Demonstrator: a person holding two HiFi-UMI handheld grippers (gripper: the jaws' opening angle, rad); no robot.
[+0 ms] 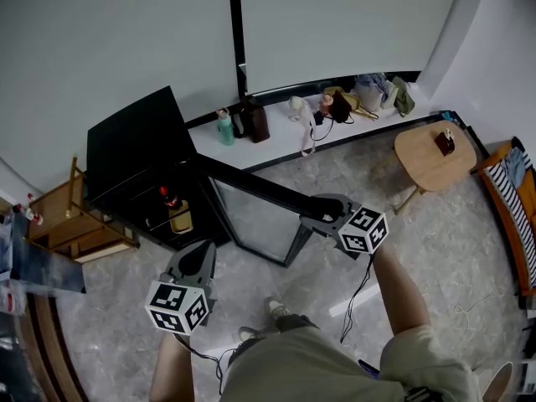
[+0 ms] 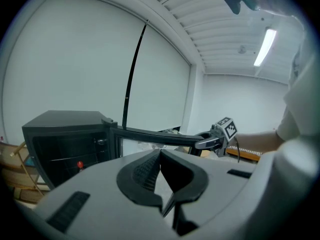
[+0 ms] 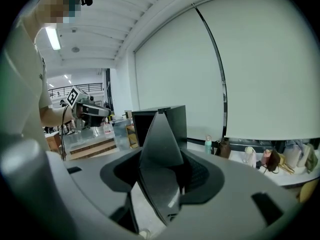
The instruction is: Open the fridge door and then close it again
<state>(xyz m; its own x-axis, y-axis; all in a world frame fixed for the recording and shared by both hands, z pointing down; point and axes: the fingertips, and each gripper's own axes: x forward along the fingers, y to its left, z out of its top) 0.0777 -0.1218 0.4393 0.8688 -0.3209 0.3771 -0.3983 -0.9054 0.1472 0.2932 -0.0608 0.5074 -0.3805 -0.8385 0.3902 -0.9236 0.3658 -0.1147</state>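
Note:
A small black fridge stands by the window wall with its glass door swung wide open toward me. Bottles show on its shelves. My right gripper is shut on the free end of the door. In the right gripper view the door's edge stands upright between the jaws. My left gripper hangs shut and empty in front of the fridge opening, touching nothing. In the left gripper view its jaws meet, with the door's top edge and the right gripper beyond them.
A low window ledge behind the fridge carries bottles and small items. A wooden shelf unit stands left of the fridge. A round wooden table and a striped bench are at the right. A cable trails over the floor.

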